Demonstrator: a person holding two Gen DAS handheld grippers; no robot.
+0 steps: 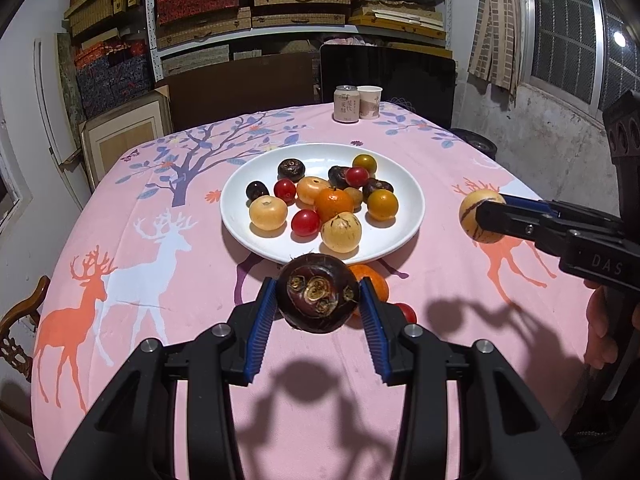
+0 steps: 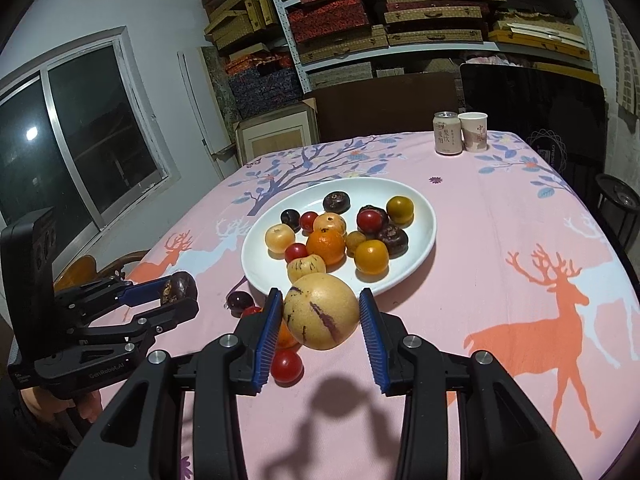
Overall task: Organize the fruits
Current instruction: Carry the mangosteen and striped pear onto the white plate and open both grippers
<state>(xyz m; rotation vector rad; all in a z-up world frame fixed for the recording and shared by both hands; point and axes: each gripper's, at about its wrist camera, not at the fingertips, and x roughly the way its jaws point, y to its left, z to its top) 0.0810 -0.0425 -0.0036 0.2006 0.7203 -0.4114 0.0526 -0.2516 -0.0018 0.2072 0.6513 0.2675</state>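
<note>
The letters "DAS" [image 1: 606, 266] are read in pale print on the black body of the right gripper [image 1: 486, 216], cut off by the picture's edge. "GenRobot.AI" [image 2: 105, 375] is printed on the black body of the left gripper [image 2: 180, 294]. Chinese characters are seen on the can [image 2: 447, 133] and the paper cup [image 2: 474, 132] at the table's far edge; they are too small to be read.
</note>
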